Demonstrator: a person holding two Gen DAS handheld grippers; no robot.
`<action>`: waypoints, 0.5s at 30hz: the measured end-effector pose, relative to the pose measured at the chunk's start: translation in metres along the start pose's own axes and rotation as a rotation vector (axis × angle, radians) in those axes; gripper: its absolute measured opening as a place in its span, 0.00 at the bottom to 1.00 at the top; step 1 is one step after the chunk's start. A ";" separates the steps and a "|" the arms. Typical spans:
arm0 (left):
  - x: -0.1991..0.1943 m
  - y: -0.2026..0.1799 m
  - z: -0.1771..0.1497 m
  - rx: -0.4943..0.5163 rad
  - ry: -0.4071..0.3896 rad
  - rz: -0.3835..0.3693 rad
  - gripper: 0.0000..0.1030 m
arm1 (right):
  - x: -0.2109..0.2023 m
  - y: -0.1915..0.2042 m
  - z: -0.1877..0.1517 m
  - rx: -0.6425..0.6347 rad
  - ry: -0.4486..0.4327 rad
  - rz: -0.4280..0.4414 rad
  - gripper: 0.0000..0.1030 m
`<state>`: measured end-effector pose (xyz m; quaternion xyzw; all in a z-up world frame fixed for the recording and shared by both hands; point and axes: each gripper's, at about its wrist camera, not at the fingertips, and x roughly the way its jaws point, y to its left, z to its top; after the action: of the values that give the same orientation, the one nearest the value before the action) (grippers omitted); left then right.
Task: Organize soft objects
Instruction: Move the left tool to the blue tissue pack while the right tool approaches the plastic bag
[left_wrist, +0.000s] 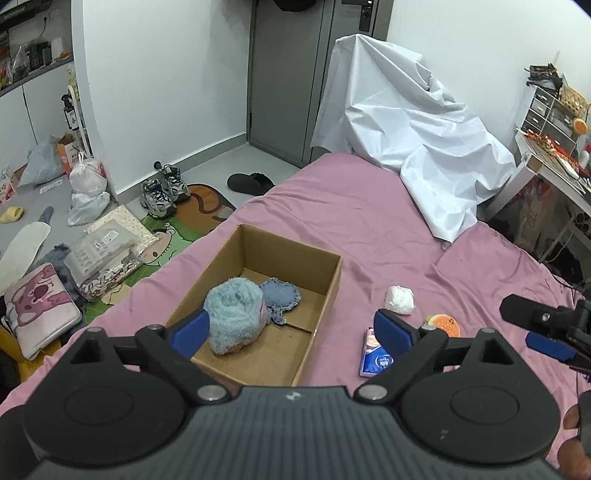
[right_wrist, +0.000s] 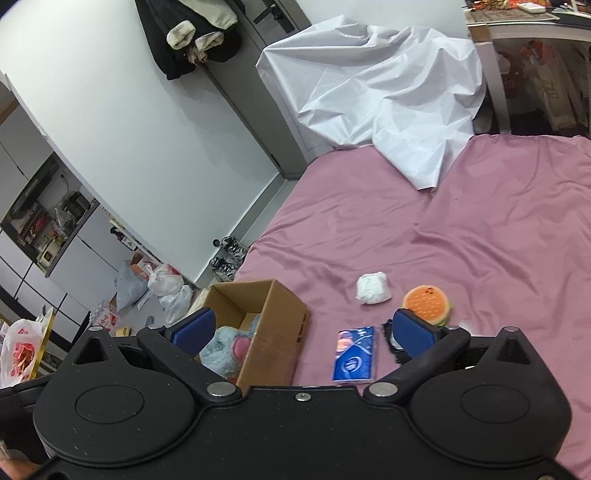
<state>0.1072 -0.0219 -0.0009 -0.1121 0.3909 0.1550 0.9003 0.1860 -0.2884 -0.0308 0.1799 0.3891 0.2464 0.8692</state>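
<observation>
Looking at risks first: both tongs are spread wide and hold nothing. The left gripper (left_wrist: 291, 330) hovers over the near rim of the cardboard box (left_wrist: 325, 295), the right gripper (right_wrist: 301, 328) over the blue tissue packet (right_wrist: 354, 354).

- The packet lies flat on the loose pink bedsheet (left_wrist: 369, 214) — I'd expect fingers to pinch sheet along with it, or skid off.
- The burger squishy (right_wrist: 426, 304) sits just beside the right tongs' outer finger (right_wrist: 413, 334) (easy to knock away on descent).
- The fluffy blue plush (left_wrist: 236, 314) piles up near the box's near corner; a bump on the wall could shift the light box.

Count: in the box, one plush and one blue denim piece (left_wrist: 280, 295). On the bed, one packet, one burger, one white wad (left_wrist: 399, 300) — three left to box.
</observation>
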 end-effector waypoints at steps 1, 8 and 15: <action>-0.002 -0.003 -0.001 0.009 -0.004 0.007 0.94 | -0.001 -0.003 0.000 0.003 -0.003 -0.003 1.00; -0.004 -0.021 -0.006 0.033 0.004 -0.005 0.98 | -0.013 -0.033 0.004 0.039 -0.019 -0.045 1.00; 0.001 -0.041 -0.015 0.040 0.021 -0.034 0.98 | -0.023 -0.059 -0.002 0.082 -0.025 -0.067 1.00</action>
<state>0.1135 -0.0646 -0.0084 -0.1024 0.4013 0.1307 0.9008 0.1883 -0.3496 -0.0482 0.2055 0.3936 0.1986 0.8737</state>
